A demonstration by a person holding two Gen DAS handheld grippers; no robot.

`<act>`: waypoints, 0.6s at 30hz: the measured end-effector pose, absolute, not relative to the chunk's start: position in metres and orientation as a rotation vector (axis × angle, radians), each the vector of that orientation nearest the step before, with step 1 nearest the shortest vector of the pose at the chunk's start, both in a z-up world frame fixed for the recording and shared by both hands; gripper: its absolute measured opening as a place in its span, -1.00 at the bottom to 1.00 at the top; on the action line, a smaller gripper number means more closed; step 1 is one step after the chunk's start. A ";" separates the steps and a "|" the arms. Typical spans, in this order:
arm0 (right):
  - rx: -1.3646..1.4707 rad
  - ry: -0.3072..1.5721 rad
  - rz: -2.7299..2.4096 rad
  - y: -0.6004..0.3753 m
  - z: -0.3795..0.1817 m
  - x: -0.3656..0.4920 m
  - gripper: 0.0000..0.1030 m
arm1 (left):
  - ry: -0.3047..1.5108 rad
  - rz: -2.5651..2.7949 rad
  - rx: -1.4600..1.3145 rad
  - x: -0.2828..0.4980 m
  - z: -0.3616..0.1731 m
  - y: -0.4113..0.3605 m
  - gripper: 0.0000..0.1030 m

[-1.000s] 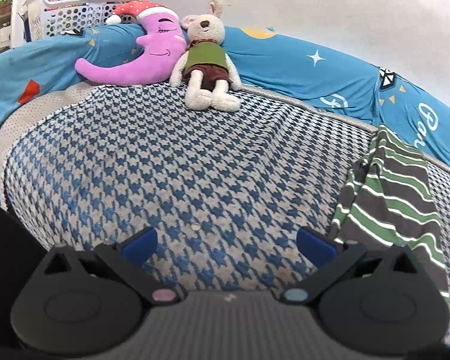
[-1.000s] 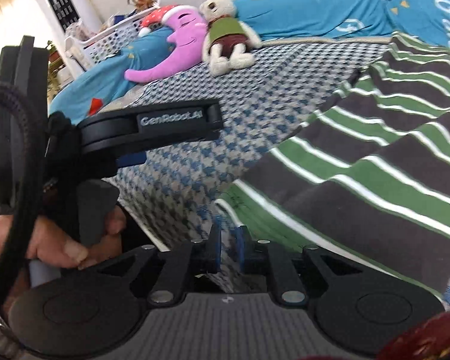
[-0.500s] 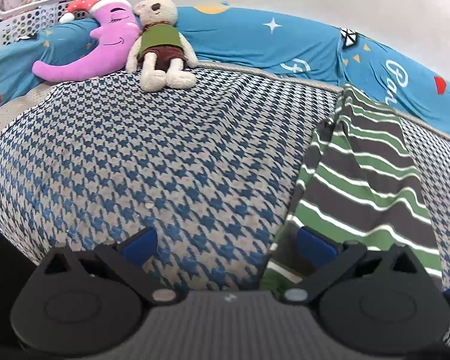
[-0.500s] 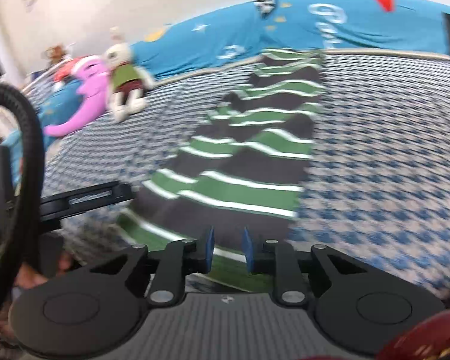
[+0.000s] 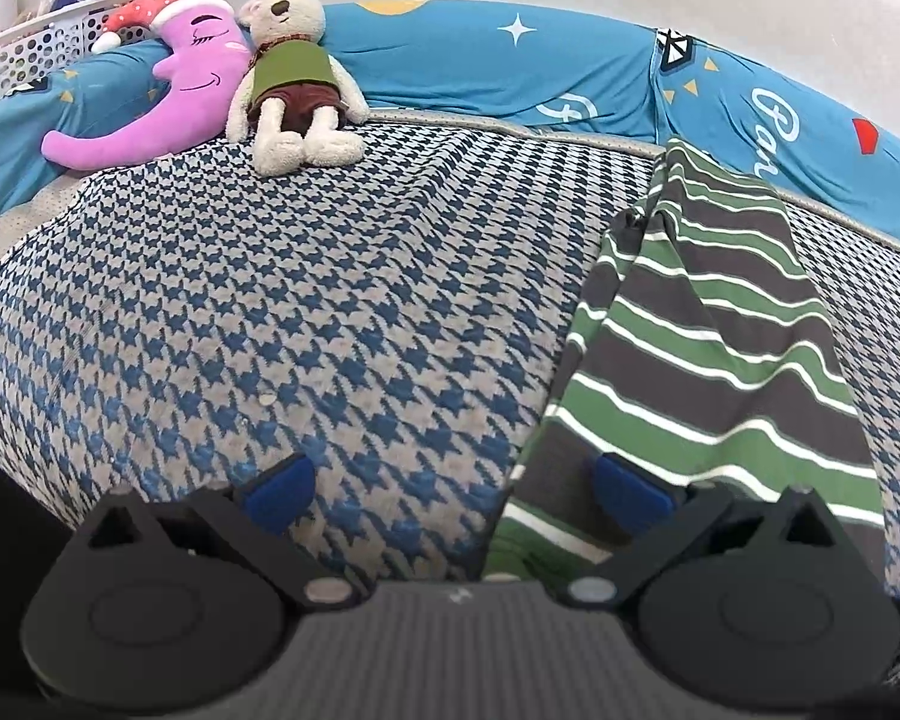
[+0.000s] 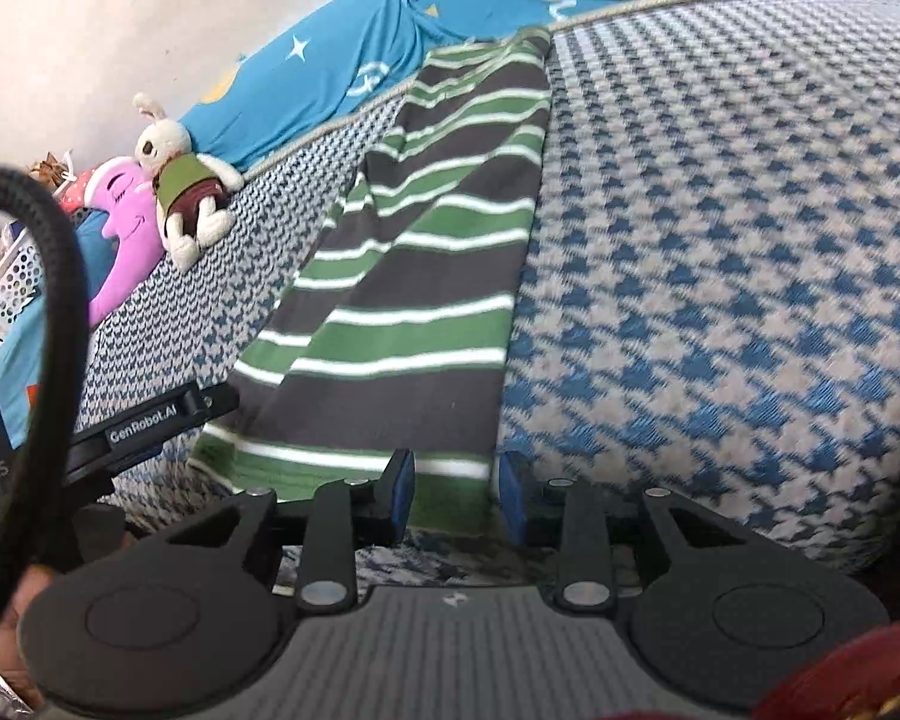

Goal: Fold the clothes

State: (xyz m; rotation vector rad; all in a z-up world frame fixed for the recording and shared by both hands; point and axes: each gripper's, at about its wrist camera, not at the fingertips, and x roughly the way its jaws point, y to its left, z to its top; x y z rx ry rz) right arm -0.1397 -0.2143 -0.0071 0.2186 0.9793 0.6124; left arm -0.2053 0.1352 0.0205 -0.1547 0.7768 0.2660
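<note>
Where the other tool's black bar reads "GenRobot.AI", the right gripper [image 6: 453,495] stands parted, the long green, grey and white striped cloth [image 6: 426,276] running between its fingers and ahead. Wide open, the left gripper [image 5: 450,489] has that cloth's hem under its right finger. Blue houndstooth bed cover [image 5: 282,312] spreads bare leftward, toward a plush rabbit [image 5: 294,66].

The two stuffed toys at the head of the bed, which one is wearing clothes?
The cream rabbit, in a green vest and brown shorts. The purple moon beside it wears only a red cap.
</note>
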 end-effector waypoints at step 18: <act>0.073 0.908 0.588 -0.213 0.003 -0.159 -0.88 | 0.779 0.281 -0.182 -0.205 0.019 0.138 1.00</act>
